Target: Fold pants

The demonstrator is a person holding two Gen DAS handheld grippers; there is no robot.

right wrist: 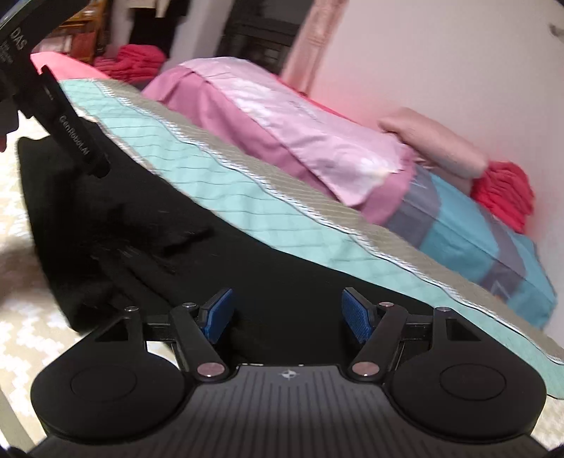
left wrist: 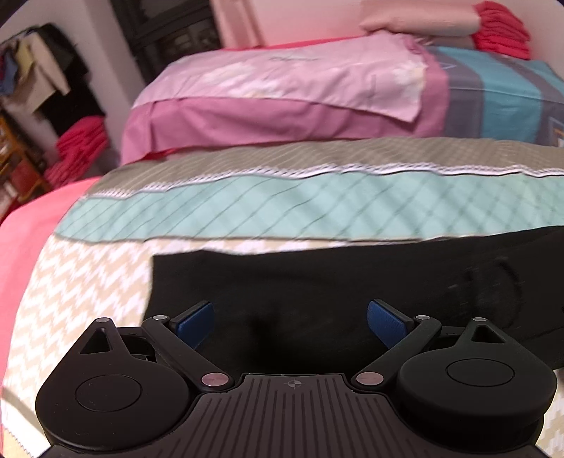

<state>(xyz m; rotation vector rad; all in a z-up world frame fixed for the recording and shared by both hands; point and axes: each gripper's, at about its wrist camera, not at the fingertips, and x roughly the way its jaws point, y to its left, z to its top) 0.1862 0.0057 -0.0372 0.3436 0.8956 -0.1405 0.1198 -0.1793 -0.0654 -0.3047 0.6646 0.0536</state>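
Black pants (left wrist: 317, 282) lie flat across the patterned bedspread (left wrist: 88, 282). They also show in the right wrist view (right wrist: 158, 239), with creased folds near the middle. My left gripper (left wrist: 290, 317) is open, its blue pads (left wrist: 195, 322) spread just over the pants' near edge by their left end. My right gripper (right wrist: 287, 313) is open over the pants, with blue pads (right wrist: 356, 317) apart and nothing between them. The left gripper's black body (right wrist: 70, 130) shows at the upper left of the right wrist view.
A pink pillow (left wrist: 282, 98) and a teal striped pillow (left wrist: 500, 98) lie at the head of the bed. Folded red cloth (left wrist: 500, 31) and a beige cushion (right wrist: 437, 144) sit by the wall. Red folded laundry (left wrist: 81, 148) and shelves stand beyond the bed's left side.
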